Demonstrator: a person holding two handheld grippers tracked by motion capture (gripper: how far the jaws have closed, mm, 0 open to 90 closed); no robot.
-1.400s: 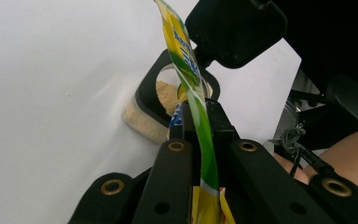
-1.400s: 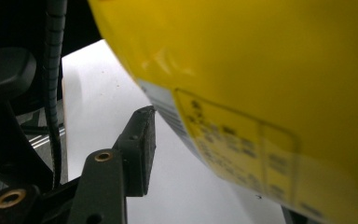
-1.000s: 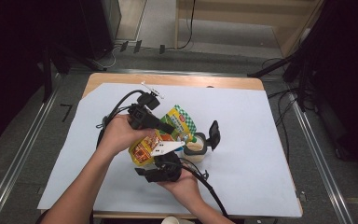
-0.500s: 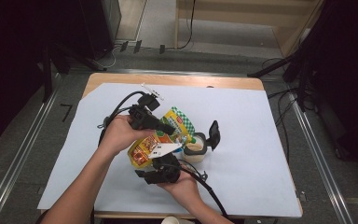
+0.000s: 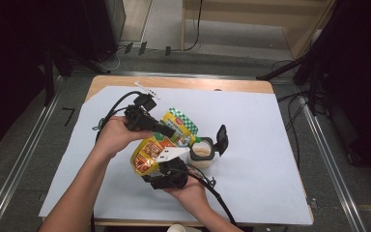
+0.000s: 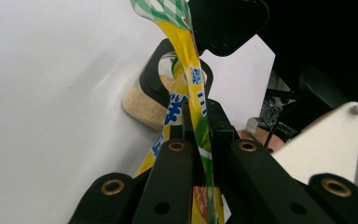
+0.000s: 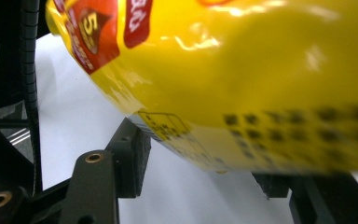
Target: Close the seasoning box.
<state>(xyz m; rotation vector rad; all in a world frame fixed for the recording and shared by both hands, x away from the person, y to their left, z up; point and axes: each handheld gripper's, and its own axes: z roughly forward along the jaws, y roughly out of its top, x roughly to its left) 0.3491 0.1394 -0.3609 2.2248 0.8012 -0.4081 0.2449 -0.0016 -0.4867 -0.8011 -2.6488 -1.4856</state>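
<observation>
Table (image 5: 270, 145): covered by a white sheet. Yellow pouch (image 5: 149, 152): held tilted above the table, its green-checked top over the jar. Jar (image 5: 202, 153): on the table, lid flipped open, pale granules inside. Left claw (image 5: 166, 130): clamped on the pouch's upper edge. Right claw (image 5: 166, 166): jaws apart around the pouch's bulging bottom; contact unclear.

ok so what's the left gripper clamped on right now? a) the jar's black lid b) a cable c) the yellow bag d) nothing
c: in the left gripper view the left gripper has its fingers shut on the thin edge of the yellow bag, with the open jar behind it.
</observation>
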